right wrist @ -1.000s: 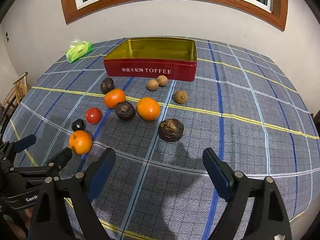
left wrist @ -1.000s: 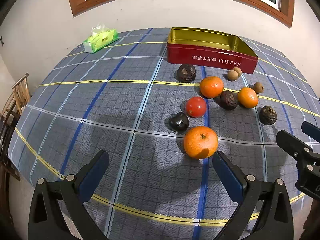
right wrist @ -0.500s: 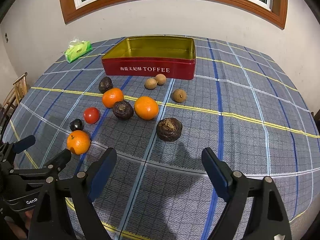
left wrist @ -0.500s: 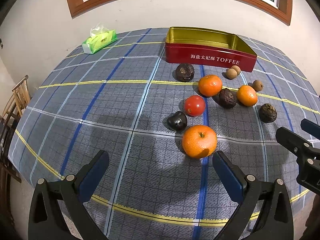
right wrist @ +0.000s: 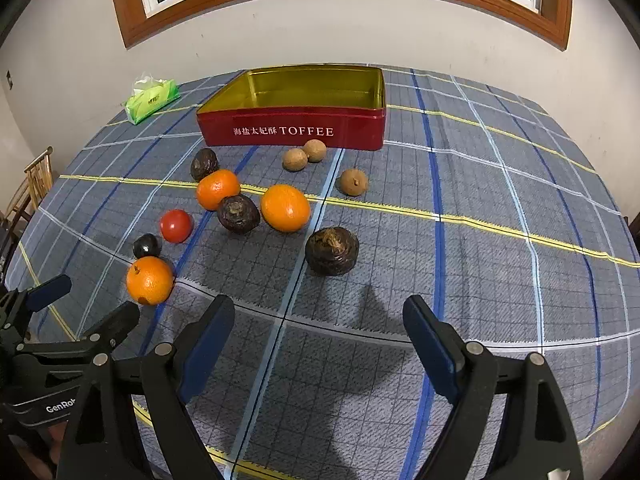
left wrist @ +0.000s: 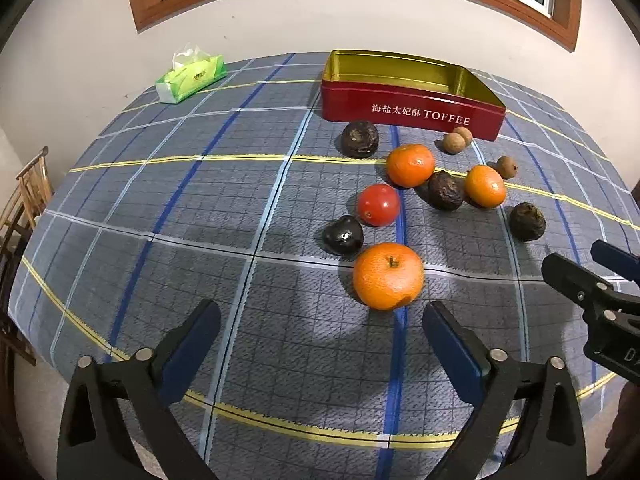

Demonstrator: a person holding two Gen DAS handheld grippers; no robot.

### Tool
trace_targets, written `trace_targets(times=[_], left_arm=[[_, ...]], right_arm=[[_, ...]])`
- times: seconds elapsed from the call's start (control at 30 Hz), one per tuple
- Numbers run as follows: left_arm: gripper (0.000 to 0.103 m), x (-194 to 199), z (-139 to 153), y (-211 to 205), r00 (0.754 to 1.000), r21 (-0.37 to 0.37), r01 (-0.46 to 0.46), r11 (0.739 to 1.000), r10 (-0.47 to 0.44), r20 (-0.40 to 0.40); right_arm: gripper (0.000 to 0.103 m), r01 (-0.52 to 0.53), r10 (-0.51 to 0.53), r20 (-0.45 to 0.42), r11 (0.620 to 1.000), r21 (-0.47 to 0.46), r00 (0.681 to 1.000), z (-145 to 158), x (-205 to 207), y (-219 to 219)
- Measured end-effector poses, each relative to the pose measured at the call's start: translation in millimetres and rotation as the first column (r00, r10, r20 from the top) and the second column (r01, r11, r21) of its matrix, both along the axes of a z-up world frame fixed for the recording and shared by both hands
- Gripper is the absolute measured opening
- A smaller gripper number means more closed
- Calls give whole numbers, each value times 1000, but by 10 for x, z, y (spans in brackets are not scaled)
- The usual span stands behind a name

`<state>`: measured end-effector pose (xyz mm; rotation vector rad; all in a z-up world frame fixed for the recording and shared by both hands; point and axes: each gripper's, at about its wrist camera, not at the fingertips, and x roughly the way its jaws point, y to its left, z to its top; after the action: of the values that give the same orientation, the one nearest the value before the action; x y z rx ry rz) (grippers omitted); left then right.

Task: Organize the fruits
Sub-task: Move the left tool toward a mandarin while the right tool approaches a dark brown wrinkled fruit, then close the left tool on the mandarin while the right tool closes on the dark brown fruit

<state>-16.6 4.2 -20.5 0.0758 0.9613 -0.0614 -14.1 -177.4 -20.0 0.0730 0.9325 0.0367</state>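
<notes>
Two grippers were in view, both with fingers spread wide and holding nothing. We held the left gripper (left wrist: 320,322) low over the desk (left wrist: 160,216), with the nearest orange (left wrist: 388,276) just ahead of its fingers, closer to the right finger than to the left. The toffee tin (left wrist: 412,108) stood well beyond the fingertips, unfilled as far as we could see.

In our judgement, the step in hand was a grasp on that orange. To do it well, we would shift the fingers rightward until the fruit sat midway, then close across its widest part. A small dark fruit (left wrist: 343,235) lay just past the orange, so a deep reach risked nudging it.

The right gripper (right wrist: 318,330) faced a wrinkled dark fruit (right wrist: 332,251) with bare cloth around its fingers. The desk edge lay just behind both grippers.
</notes>
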Motion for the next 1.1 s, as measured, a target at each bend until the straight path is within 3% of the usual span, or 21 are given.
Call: trace_targets(times=[0.87, 1.1], left_arm=[[80, 239, -169, -190, 996, -10, 78, 997, -79, -52], [71, 259, -196, -205, 993, -37, 101, 994, -103, -63]], right_arm=[[84, 8, -8, -41, 1000, 4, 999, -148, 204, -64], [84, -2, 2, -56, 1000, -7, 998, -218, 297, -29]])
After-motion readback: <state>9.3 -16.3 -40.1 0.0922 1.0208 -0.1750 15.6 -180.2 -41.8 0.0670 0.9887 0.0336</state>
